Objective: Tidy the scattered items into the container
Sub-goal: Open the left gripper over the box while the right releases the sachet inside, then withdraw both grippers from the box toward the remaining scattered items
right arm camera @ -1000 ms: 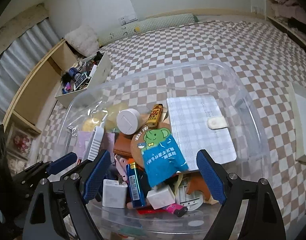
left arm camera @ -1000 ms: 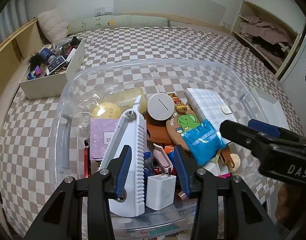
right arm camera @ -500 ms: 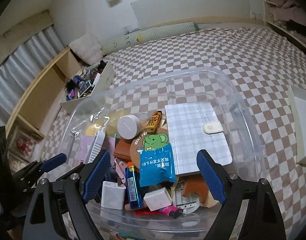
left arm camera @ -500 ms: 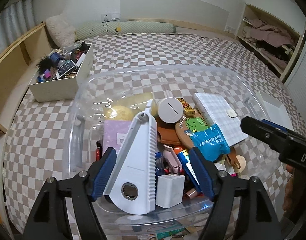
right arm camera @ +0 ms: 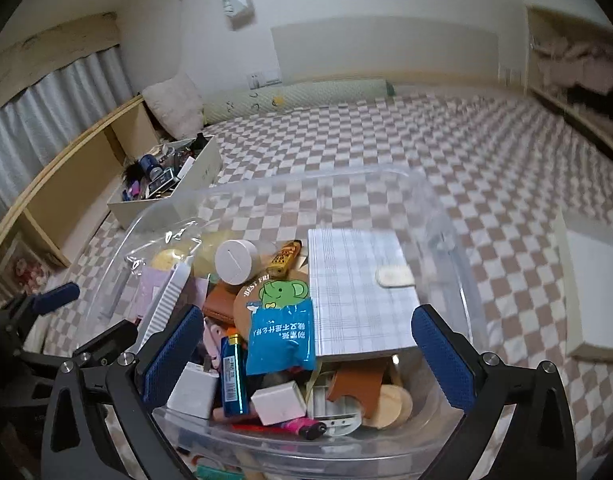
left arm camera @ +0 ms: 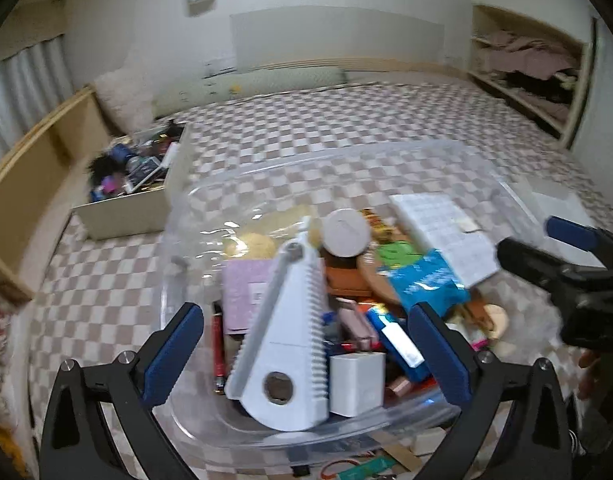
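A clear plastic tub [left arm camera: 174,248] [right arm camera: 458,264] on the checkered bed holds many items: a white ridged wedge-shaped tool [left arm camera: 286,344], a white charger block [left arm camera: 356,376] [right arm camera: 192,390], a round white lid [left arm camera: 344,232] [right arm camera: 236,260], a blue snack packet [left arm camera: 424,282] [right arm camera: 280,340], a plaid notebook [left arm camera: 446,228] [right arm camera: 358,296] and a blue lighter [right arm camera: 232,372]. My left gripper [left arm camera: 306,348] is open and empty, above the tub's near edge. My right gripper [right arm camera: 306,352] is open and empty over the tub; it also shows in the left wrist view [left arm camera: 562,264].
A white box [left arm camera: 126,204] [right arm camera: 178,196] full of small things stands at the back left on the bed. A flat white box [right arm camera: 594,292] lies to the right. Wooden shelving [left arm camera: 22,184] runs along the left, a pillow [right arm camera: 174,104] at the head.
My left gripper opened wide, letting go of the white wedge tool, which now lies in the tub. Both grippers pulled back and up from the tub.
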Demonstrator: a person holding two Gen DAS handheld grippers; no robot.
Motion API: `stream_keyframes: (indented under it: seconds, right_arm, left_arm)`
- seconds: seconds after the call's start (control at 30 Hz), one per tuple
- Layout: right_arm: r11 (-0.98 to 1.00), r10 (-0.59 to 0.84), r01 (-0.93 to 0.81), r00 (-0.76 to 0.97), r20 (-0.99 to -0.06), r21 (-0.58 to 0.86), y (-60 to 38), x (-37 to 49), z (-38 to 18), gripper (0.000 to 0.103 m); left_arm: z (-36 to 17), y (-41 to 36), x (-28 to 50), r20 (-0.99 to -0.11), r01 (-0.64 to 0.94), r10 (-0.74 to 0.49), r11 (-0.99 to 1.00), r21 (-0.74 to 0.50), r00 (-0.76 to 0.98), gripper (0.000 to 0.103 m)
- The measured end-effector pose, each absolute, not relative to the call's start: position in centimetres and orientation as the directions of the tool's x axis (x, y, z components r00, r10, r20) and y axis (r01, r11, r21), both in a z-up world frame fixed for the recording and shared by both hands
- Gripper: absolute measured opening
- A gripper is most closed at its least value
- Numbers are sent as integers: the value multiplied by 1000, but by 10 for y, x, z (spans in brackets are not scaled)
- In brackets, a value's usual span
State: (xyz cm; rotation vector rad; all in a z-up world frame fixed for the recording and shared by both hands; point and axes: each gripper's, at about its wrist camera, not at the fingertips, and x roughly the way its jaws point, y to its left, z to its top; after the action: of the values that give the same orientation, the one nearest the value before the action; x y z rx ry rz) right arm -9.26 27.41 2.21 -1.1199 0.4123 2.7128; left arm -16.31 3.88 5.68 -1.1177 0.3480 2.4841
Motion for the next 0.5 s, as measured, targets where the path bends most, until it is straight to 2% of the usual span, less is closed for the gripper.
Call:
stream_keyframes:
  seconds: [0.23, 0.5]
  right_arm:
    - [-974, 102, -218, -668, -737, 62, 268, -89, 20, 103]
    - [-989, 127, -143, -675, -727, -41, 265, -71, 30, 103]
  left_arm:
    - [66, 39, -145, -695, -480, 246, -862, 162, -675, 103]
    - [71, 29, -124, -688, -549, 295, -816, 180, -663, 103]
